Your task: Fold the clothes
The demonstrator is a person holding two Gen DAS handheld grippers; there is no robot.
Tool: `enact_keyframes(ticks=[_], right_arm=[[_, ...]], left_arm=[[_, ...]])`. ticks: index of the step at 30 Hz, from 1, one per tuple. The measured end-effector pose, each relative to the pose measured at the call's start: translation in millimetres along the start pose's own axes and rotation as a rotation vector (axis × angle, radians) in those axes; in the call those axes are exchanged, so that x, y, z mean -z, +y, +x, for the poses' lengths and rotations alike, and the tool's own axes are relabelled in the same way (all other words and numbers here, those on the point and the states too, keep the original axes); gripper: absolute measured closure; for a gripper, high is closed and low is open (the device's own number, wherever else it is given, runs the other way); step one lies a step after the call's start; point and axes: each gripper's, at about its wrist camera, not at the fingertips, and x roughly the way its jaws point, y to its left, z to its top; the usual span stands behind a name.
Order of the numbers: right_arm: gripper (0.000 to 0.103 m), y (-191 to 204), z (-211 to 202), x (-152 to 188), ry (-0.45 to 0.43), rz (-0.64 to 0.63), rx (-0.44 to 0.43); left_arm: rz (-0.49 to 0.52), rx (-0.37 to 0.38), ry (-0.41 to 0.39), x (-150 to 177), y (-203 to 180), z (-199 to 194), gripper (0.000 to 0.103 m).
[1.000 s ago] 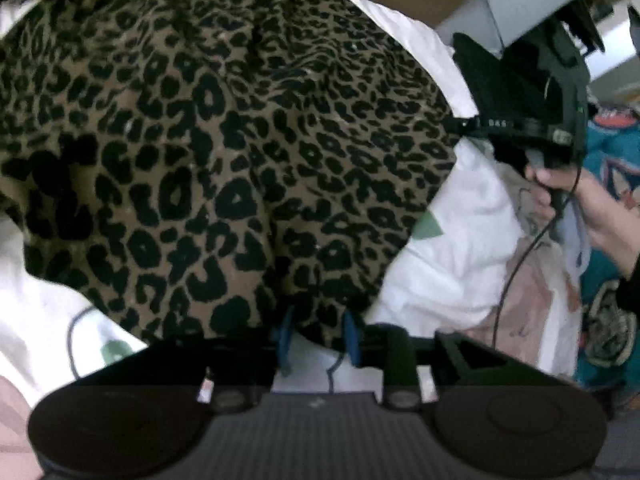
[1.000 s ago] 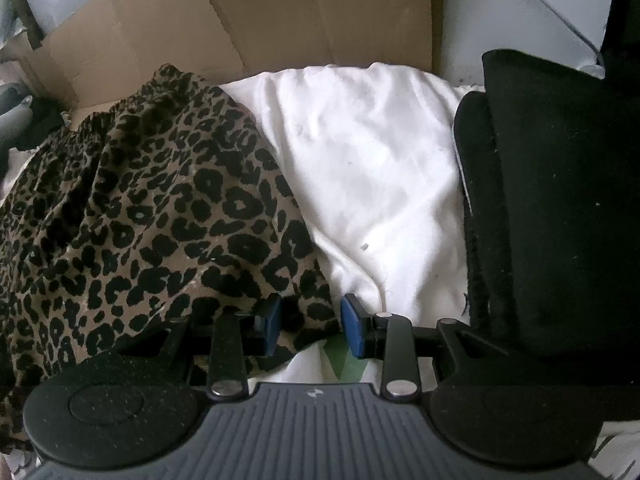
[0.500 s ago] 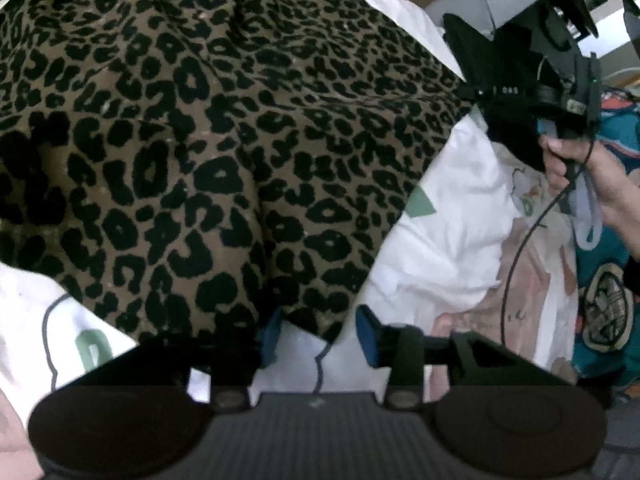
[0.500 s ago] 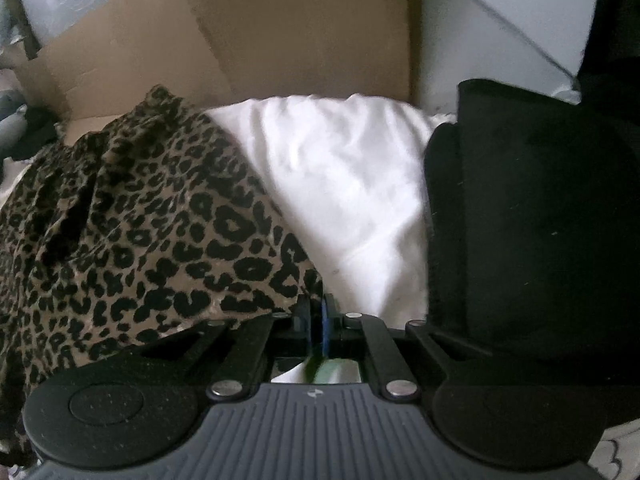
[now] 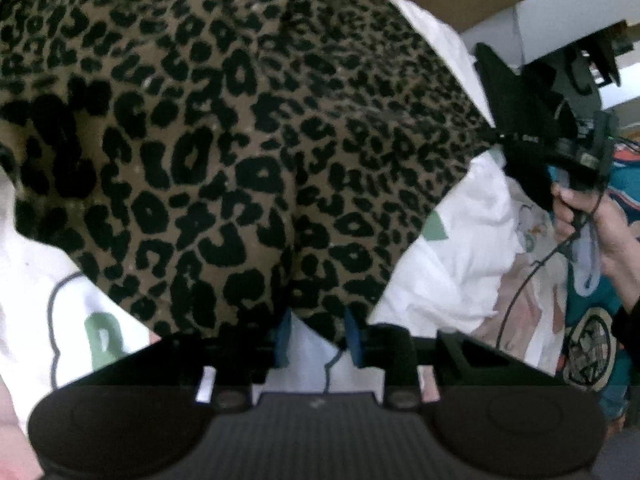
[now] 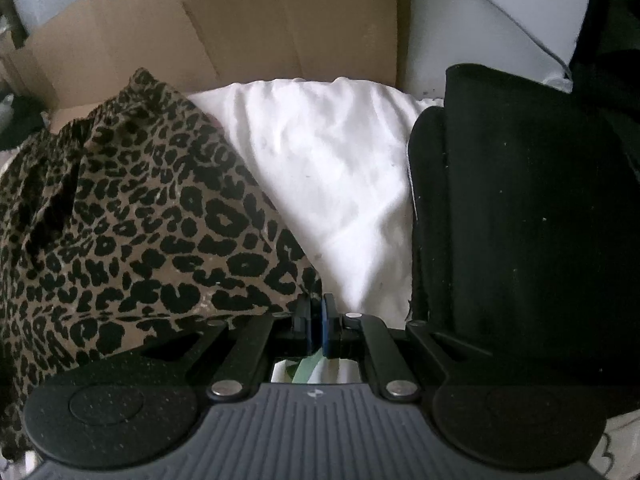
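1. Leopard-print garment (image 5: pixel 240 152): brown with black spots. It fills the upper left and centre of my left wrist view and the left half of my right wrist view (image 6: pixel 132 240), and lies bunched over white bedding.

2. My left hand-held gripper (image 5: pixel 316 336): bottom centre of its own view. The blue pads stand part-way apart and the jaws are closing. The garment's lower hem hangs down between the pads; I cannot tell whether they press on it yet.

3. My right hand-held gripper (image 6: pixel 316 324): bottom centre of its own view. The blue pads are nearly together, opening very slightly, and the right-hand corner of the garment's edge is pinched between them. In the left wrist view the same gripper (image 5: pixel 496 140) shows at the right edge of the frame, its tip on the garment's far corner, my right hand (image 5: pixel 580 216) around the handle.

4. White bedding (image 6: pixel 332 184): centre of the right wrist view, wrinkled, under the garment. Green printed shapes show on it in the left wrist view.

5. Black folded fabric (image 6: pixel 520 220): right side of the right wrist view, just beside the bedding.

6. Cardboard (image 6: pixel 240 28): flattened panel, upper part of the right wrist view, behind the bedding.

7. Teal printed cloth (image 5: pixel 592 320): lower right of the left wrist view.
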Motion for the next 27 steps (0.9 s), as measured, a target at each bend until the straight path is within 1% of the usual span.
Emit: enact_keyframes(ticks=[2, 4, 5, 7, 10, 13, 16, 19, 22, 26, 27], right_arm=[[0.088, 1, -8, -1, -0.013, 0.018, 0.021], [0.074, 2, -18, 0, -0.038, 0.047, 0.015], [0.072, 3, -25, 1, -0.054, 0.058, 0.005], [0.071, 9, -36, 1, -0.076, 0.068, -0.006], [0.071, 23, -48, -1, -0.091, 0.064, -0.044], [0.071, 41, -58, -3, -0.098, 0.043, -0.087], [0.071, 63, -66, -7, -0.100, 0.011, -0.118], [0.071, 83, -69, -11, -0.082, -0.013, -0.126], [0.071, 102, -74, -15, -0.047, -0.020, -0.142], [0.071, 134, -84, -18, -0.022, -0.134, -0.173], [0.071, 141, -85, -18, -0.016, -0.160, -0.179]], left_arm=[[0.017, -0.010, -0.032, -1, -2, -13, 0.072], [0.023, -0.021, -0.075, -3, -2, -27, 0.072], [0.022, -0.024, -0.097, -3, -1, -33, 0.072], [0.006, -0.045, -0.141, -4, 3, -47, 0.072], [-0.012, -0.100, -0.201, -1, 15, -65, 0.072], [-0.054, -0.146, -0.240, 0, 35, -83, 0.072], [-0.077, -0.215, -0.291, 3, 55, -101, 0.072], [-0.127, -0.260, -0.345, 7, 78, -118, 0.072], [-0.184, -0.324, -0.406, 10, 101, -133, 0.072], [-0.229, -0.393, -0.469, 13, 128, -143, 0.072], [-0.233, -0.401, -0.473, 13, 134, -142, 0.072]])
